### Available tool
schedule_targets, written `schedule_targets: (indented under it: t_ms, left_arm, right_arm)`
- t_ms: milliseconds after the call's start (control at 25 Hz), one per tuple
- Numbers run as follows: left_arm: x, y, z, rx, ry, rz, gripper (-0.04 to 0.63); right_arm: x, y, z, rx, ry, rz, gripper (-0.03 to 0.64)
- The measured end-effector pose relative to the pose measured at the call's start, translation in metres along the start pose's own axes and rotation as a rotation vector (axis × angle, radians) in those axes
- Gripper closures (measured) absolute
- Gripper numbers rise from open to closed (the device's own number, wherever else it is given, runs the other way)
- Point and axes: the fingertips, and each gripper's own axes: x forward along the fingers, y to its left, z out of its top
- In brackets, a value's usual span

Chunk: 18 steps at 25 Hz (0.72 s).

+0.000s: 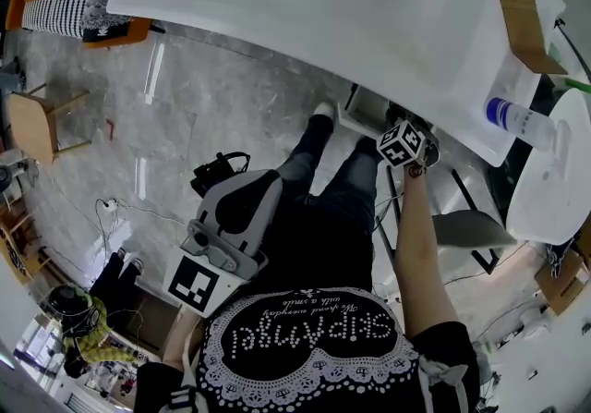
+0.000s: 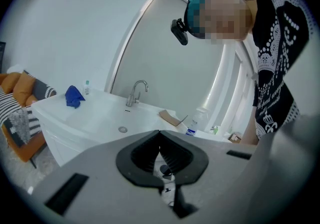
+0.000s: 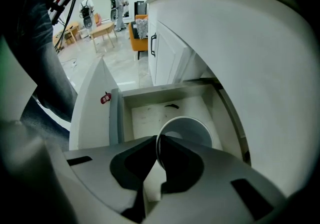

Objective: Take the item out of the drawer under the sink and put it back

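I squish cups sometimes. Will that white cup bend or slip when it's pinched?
The cup looks thin-walled and empty, so probably light and squashy. The right gripper pinches only its rim, so it may tilt. Round, it could roll in the drawer if tipped.

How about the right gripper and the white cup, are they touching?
Touching. The right gripper view shows the right gripper with jaws clamped on the rim of the white cup.

The right gripper (image 3: 156, 137) hides the white cup's (image 3: 189, 129) near rim.
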Motion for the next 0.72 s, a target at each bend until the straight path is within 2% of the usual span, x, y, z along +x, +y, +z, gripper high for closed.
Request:
schedule_targets:
  t_ms: [280, 720]
  left_arm:
    - [0.0, 0.001, -0.001, 0.0, 0.001, 0.002, 0.591]
    - [-0.002, 0.0, -0.002, -0.001, 0.004, 0.0, 0.591]
  right_arm:
    - [0.002, -0.006, 0.004, -0.048, 0.0, 0.006, 0.591]
    - [0.003, -0.003, 0.01, -0.061, -0.019, 0.014, 0.591]
